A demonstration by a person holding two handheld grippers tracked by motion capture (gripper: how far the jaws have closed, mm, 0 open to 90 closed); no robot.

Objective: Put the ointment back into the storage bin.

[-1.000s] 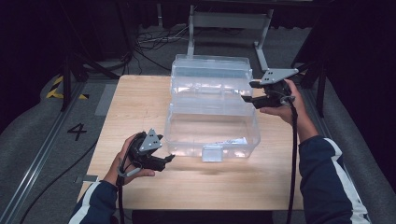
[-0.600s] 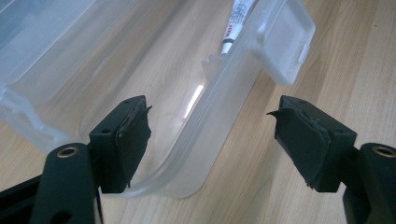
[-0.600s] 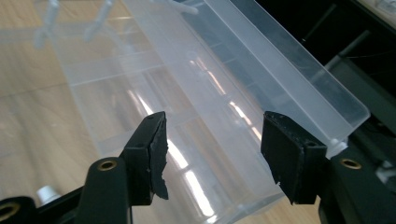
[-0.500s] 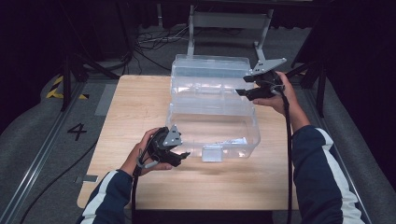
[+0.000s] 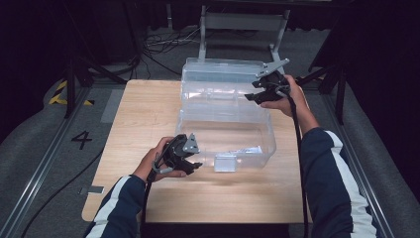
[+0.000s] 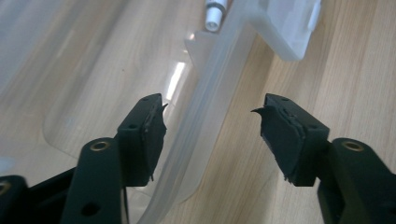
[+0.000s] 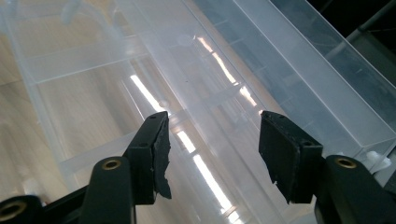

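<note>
A clear plastic box (image 5: 225,124) stands in the middle of the wooden table (image 5: 143,114), and its see-through lid (image 5: 223,74) stands up behind it. My left gripper (image 5: 195,166) is at the box's front left corner. In the left gripper view the box's rim (image 6: 201,121) runs between the pads of this gripper (image 6: 210,126); its jaws have just been closing, but gaps remain on both sides. My right gripper (image 5: 251,95) is at the back right of the box, open, with the clear ridge (image 7: 205,116) where box and lid meet lying beyond its jaws (image 7: 212,140).
A white latch (image 5: 225,162) sits on the box's front wall, also seen past the left jaws (image 6: 292,28). A small white tube (image 6: 215,11) lies inside the box. Metal stand legs (image 5: 242,22) and cables are on the floor behind the table.
The left hand has moved right to the box's front left corner and its jaws have narrowed around the rim. The right hand has moved left, in over the box's back right.
</note>
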